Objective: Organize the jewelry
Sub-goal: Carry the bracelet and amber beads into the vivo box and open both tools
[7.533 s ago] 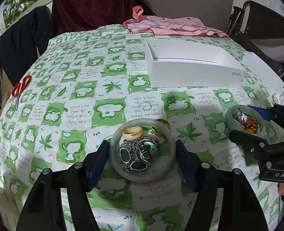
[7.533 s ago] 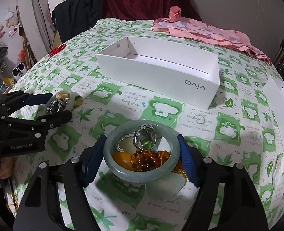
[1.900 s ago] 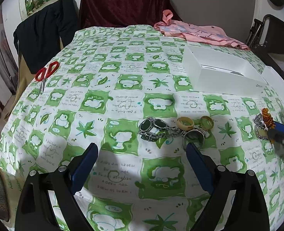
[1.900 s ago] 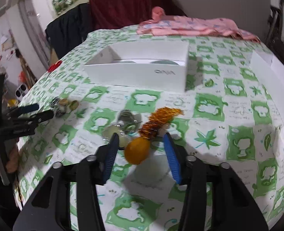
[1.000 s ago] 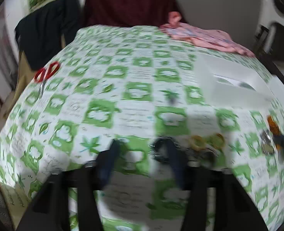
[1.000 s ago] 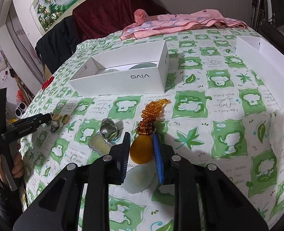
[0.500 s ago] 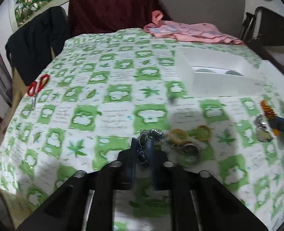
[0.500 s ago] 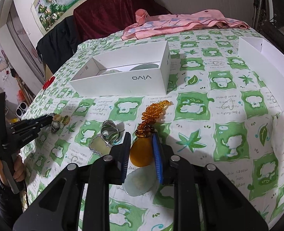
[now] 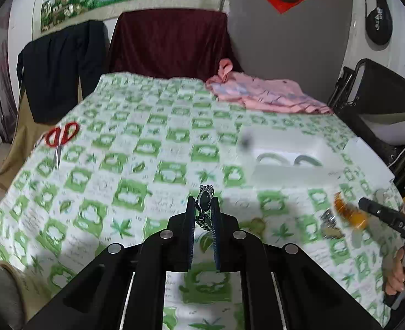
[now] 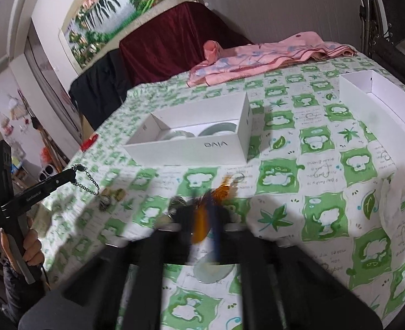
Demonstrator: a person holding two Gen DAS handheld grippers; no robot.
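Note:
My left gripper (image 9: 204,205) is shut on a silver chain bracelet with dark green stones (image 9: 204,200), lifted off the green-patterned cloth; in the right wrist view the chain (image 10: 88,183) dangles from that gripper (image 10: 74,173). My right gripper (image 10: 204,221) is blurred, its jaws closing tight on an orange amber pendant (image 10: 199,225) whose bead string (image 10: 224,187) trails ahead. The open white box (image 10: 199,144) holds two pale jade bangles (image 9: 285,159). Loose rings (image 10: 111,195) and a pale flat disc (image 10: 213,271) lie on the cloth.
Red scissors (image 9: 61,137) lie at the far left edge of the cloth. A pink garment (image 9: 265,96) is bunched at the back. A second white box half (image 10: 378,104) stands at the right. A person's hand (image 9: 400,275) holds the right gripper's handle.
The left gripper has lifted with the bracelet pinched in it, and the chain now hangs free. The right gripper has risen a little, raising the amber pendant and beads from the cloth.

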